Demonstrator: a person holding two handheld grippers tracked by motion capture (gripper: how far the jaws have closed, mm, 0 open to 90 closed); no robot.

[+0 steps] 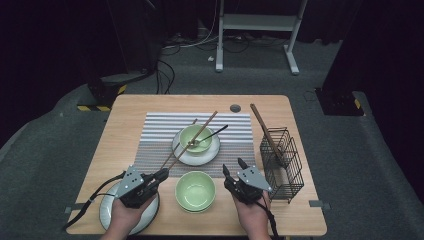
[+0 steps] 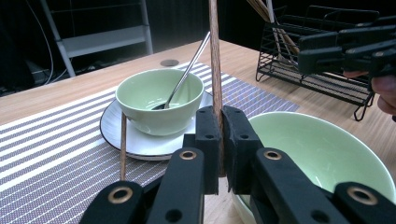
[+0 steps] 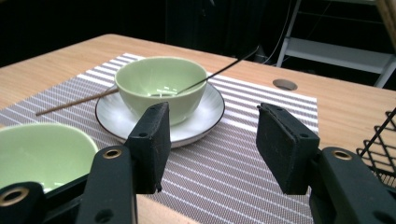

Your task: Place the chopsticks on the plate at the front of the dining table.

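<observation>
My left gripper (image 1: 162, 175) (image 2: 220, 116) is shut on a brown chopstick (image 1: 192, 142) (image 2: 215, 70), which slants up over the far green bowl (image 1: 196, 137) (image 2: 159, 100) (image 3: 161, 86). That bowl stands on a white plate (image 1: 182, 155) (image 3: 205, 116) and holds a metal spoon (image 1: 212, 132) (image 2: 187, 74) (image 3: 219, 72). A second chopstick (image 2: 123, 144) (image 3: 74, 105) rests on the striped placemat (image 1: 155, 145), leaning on the plate's rim. My right gripper (image 1: 233, 165) (image 3: 210, 135) is open with nothing between its pads, just right of the near green bowl (image 1: 195, 191) (image 2: 317, 154) (image 3: 42, 154).
A black wire basket (image 1: 282, 162) (image 2: 317, 79) (image 3: 380, 149) stands at the table's right with a brown stick (image 1: 265, 130) leaning in it. A white plate (image 1: 107, 212) lies under my left hand. A round cable hole (image 1: 235, 108) (image 3: 285, 84) sits behind the placemat.
</observation>
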